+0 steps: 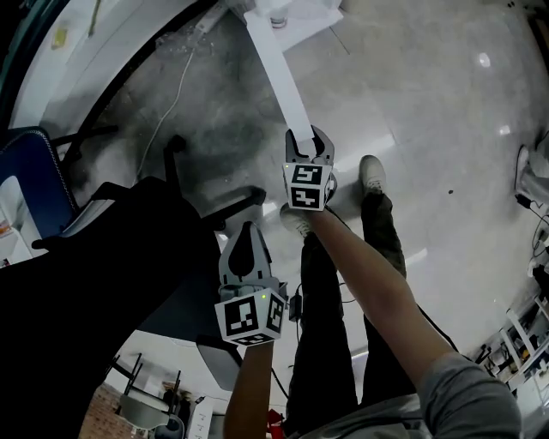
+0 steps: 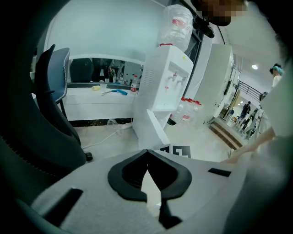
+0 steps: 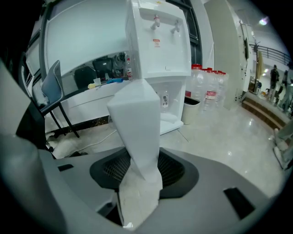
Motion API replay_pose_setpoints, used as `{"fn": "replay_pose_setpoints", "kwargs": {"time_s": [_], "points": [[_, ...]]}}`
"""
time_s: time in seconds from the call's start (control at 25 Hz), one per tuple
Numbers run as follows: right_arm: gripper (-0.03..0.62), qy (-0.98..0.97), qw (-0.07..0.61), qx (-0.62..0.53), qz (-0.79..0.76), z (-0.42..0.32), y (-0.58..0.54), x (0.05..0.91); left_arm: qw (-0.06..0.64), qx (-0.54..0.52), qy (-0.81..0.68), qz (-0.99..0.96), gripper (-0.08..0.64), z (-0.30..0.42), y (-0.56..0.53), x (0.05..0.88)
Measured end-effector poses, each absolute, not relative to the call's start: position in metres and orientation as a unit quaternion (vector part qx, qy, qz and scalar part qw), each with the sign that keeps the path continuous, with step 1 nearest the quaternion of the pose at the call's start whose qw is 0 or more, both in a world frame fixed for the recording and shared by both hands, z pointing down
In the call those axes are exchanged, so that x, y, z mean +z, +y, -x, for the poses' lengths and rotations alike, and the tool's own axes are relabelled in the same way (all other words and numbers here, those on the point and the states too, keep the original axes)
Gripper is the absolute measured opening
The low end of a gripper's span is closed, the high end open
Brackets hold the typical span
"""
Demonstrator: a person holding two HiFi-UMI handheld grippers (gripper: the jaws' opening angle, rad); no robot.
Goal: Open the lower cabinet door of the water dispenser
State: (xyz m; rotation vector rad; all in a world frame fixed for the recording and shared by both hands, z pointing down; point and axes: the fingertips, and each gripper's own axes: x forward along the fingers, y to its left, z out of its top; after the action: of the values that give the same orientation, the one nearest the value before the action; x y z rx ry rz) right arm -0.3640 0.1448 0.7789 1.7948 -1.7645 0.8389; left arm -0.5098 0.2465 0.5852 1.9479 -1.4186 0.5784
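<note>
Gripping the free edge of the cabinet door (image 1: 279, 77), the right gripper (image 1: 309, 137) has its jaws clamped on the white panel. In the right gripper view the door (image 3: 137, 123) runs straight down between the pads of the right gripper (image 3: 139, 157).

The door is swung well out from the water dispenser (image 1: 283, 13), so the lower cabinet stands open. The dispenser (image 3: 158, 41) is white, with two taps on its front, and stands on the floor beside a row of water bottles (image 3: 208, 93).

The left gripper (image 1: 246, 230) hangs in the air nearer the person, below and left of the right one in the head view and well apart from the door. Its jaws are together at the tips with nothing between them. The left gripper view shows the left gripper (image 2: 147, 153) pointing toward the dispenser (image 2: 165, 87), which has an upturned clear bottle (image 2: 176, 25) on top and the open door (image 2: 153, 125) angled out at its base.

A black chair (image 1: 103, 257) fills the left of the head view, just beside the left gripper. A white cable (image 1: 176, 94) lies on the grey floor near the dispenser. The person's shoes (image 1: 371, 174) stand on the tiles just right of the right gripper. A white counter (image 2: 100, 98) runs along the wall behind.
</note>
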Motion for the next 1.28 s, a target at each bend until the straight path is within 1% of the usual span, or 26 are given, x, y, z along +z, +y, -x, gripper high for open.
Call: {"fn": "replay_pose_setpoints", "kwargs": {"time_s": [0.88, 1.28], "points": [[0.19, -0.591, 0.251, 0.364, -0.675, 0.423, 0.138, 0.784, 0.334, 0.222, -0.538, -0.742, 0.008, 0.544, 0.225, 0.591], [0.192, -0.612, 0.24, 0.368, -0.657, 0.431, 0.138, 0.783, 0.338, 0.219, -0.539, -0.74, 0.008, 0.548, 0.229, 0.591]]}}
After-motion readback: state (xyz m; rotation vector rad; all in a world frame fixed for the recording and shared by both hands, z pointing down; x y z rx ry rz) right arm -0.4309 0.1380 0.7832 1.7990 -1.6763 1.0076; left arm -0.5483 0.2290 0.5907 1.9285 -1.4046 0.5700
